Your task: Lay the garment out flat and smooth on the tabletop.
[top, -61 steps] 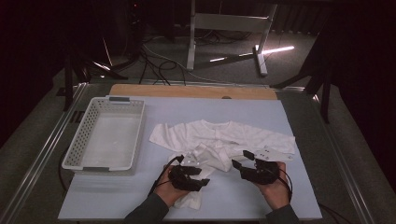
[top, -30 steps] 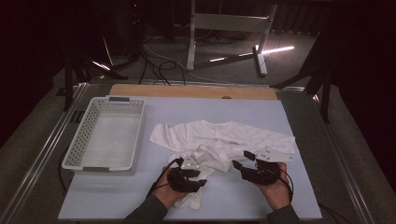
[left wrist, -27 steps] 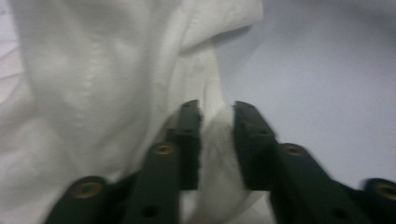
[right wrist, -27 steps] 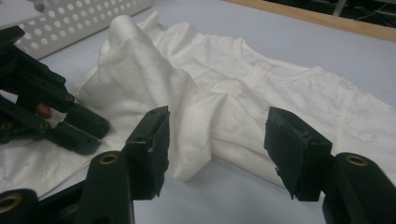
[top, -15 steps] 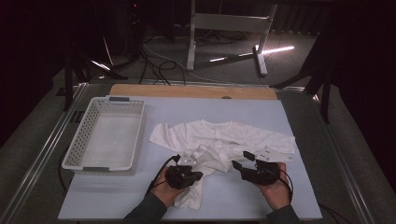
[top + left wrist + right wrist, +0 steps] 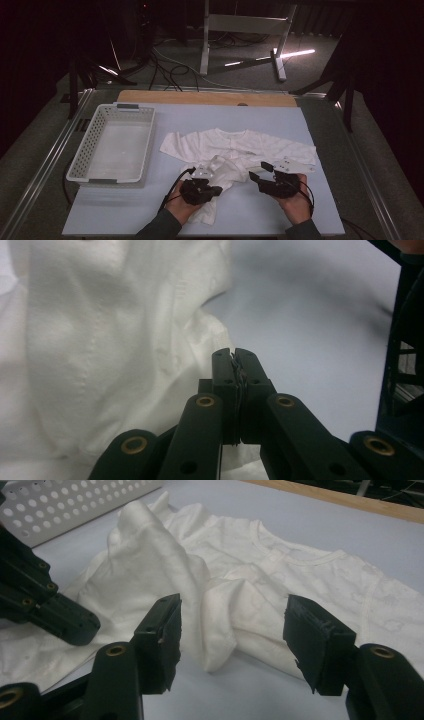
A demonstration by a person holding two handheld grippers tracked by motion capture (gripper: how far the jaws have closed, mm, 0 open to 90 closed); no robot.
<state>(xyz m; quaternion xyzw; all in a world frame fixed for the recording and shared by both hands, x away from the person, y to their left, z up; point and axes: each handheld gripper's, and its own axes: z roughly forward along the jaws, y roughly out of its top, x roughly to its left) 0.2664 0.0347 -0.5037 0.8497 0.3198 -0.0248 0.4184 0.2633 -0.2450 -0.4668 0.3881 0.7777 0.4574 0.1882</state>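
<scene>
A white short-sleeved garment [image 6: 235, 145] lies crumpled on the pale blue mat [image 6: 260, 117], its lower part bunched toward me. My left gripper [image 6: 218, 190] rests on that bunched hem. In the left gripper view its jaws [image 6: 233, 354] are pressed together, with the cloth [image 6: 100, 340] beside and under them and no fold visibly between the pads. My right gripper [image 6: 259, 171] sits to the right, pointing at the garment. In its own view the jaws [image 6: 233, 611] stand wide apart. A raised fold of cloth [image 6: 220, 625] lies just ahead between them, untouched.
A white perforated basket [image 6: 82, 155] stands on the mat's left side, its rim also in the right gripper view [image 6: 75, 505]. A wooden board [image 6: 200, 97] borders the far edge. A metal stand and cables are on the floor beyond.
The left gripper's jaws have come together and that hand has shifted slightly up onto the bunched cloth. The right gripper has stayed where it was.
</scene>
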